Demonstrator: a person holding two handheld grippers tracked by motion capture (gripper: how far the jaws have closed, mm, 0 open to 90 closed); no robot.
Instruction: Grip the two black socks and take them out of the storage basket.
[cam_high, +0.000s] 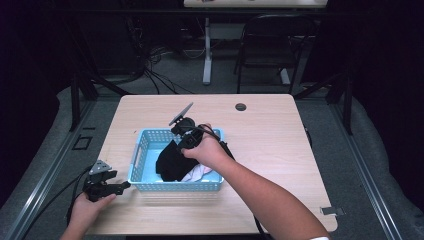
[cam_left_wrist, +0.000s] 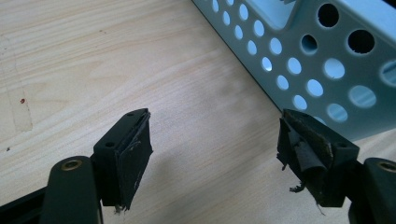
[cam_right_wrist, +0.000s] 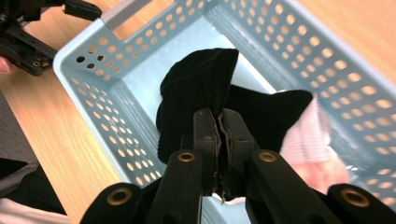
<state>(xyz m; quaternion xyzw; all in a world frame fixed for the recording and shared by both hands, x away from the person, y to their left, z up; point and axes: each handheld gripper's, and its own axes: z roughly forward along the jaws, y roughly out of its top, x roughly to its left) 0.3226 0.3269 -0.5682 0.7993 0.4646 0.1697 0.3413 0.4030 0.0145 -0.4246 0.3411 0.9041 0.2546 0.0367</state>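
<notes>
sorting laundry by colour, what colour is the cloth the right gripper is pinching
Black cloth, clearest in the right gripper view.

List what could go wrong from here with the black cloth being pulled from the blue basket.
The right gripper pinches only a fold of the black cloth, so it may slip free. The pink cloth lies against the black one and could be dragged along. The left gripper is open beside the blue basket, not holding it, so the basket may shift.
</notes>
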